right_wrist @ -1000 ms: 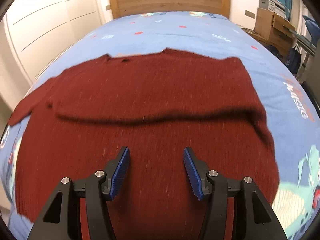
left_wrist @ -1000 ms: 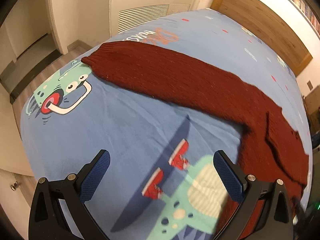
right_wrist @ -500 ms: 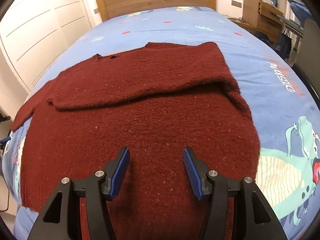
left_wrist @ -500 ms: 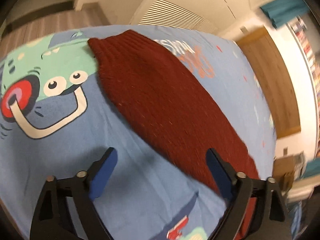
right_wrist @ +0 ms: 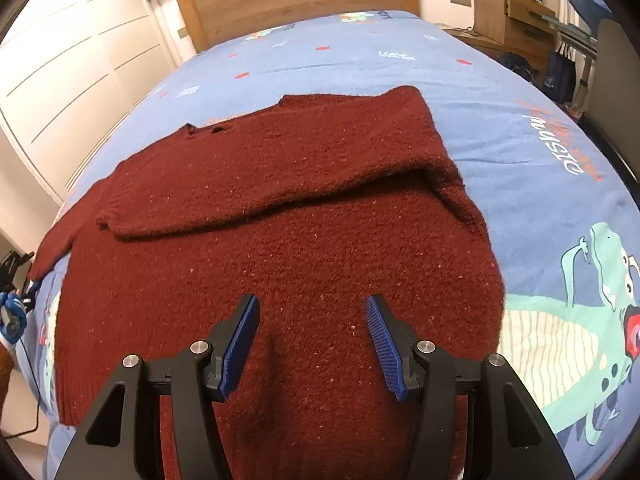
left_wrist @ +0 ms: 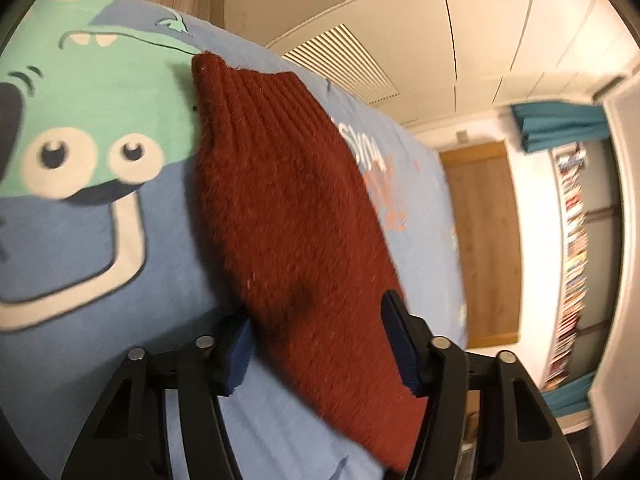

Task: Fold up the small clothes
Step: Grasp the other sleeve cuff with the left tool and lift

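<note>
A dark red knitted sweater point(right_wrist: 280, 240) lies flat on the blue bedspread point(right_wrist: 540, 168), with one sleeve folded across its chest. My right gripper point(right_wrist: 312, 336) is open and empty, hovering over the sweater's lower body. In the left wrist view the other sleeve point(left_wrist: 288, 208) stretches away to its ribbed cuff. My left gripper point(left_wrist: 316, 340) is open and straddles this sleeve, one finger on each side, the left finger partly under the sleeve's edge.
The bedspread has cartoon dinosaur prints point(left_wrist: 92, 132) beside the sleeve and at the right point(right_wrist: 592, 320). A wooden headboard point(right_wrist: 296, 4) is at the far end. White wardrobes point(right_wrist: 68, 92) stand left of the bed, a desk point(right_wrist: 516, 20) to the right.
My left gripper has swung toward the sleeve and closed in, its fingers now straddling it and narrower than before. My right gripper stayed open and drew back slightly over the sweater's body.
</note>
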The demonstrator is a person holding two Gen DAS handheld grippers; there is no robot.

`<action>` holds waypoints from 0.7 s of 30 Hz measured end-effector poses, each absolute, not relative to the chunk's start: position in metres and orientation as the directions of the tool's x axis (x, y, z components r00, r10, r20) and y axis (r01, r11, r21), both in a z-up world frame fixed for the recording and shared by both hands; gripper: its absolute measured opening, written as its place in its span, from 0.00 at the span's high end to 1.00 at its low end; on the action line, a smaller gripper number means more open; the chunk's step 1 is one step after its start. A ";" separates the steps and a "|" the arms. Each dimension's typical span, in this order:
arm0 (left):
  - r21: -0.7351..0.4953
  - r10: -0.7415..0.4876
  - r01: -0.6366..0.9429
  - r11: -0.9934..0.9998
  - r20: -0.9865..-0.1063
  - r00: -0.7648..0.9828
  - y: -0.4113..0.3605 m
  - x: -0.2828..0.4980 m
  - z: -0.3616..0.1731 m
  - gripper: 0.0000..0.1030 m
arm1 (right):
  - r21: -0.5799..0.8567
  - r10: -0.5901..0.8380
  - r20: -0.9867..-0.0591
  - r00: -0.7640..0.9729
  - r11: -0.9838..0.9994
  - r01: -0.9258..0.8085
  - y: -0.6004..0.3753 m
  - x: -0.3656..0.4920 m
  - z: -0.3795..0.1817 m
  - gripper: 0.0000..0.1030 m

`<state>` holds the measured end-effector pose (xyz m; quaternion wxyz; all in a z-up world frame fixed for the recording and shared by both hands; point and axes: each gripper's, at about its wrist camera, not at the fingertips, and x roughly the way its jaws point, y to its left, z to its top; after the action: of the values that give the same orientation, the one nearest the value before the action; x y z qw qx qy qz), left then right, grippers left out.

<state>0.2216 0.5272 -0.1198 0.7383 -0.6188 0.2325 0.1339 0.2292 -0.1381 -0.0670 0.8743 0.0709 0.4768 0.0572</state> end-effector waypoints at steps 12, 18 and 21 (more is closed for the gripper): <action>-0.878 -0.149 -0.444 0.182 -0.471 0.870 0.541 0.273 -0.101 0.94 | 0.169 0.168 -0.829 0.533 0.985 -0.048 -0.136 0.228 -0.060 0.44; -0.896 -0.176 -0.404 0.182 -0.434 0.884 0.532 0.291 -0.083 0.95 | 0.181 0.177 -0.819 0.547 0.982 -0.047 -0.140 0.223 -0.051 0.44; -0.907 -0.191 -0.381 0.180 -0.412 0.891 0.525 0.295 -0.072 0.95 | 0.186 0.179 -0.810 0.558 0.982 -0.044 -0.144 0.220 -0.045 0.44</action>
<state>0.2951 0.5250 -0.0721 0.7347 -0.6369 0.2245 0.0645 0.2195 -0.1438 -0.0452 0.8798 0.0724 0.4656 0.0633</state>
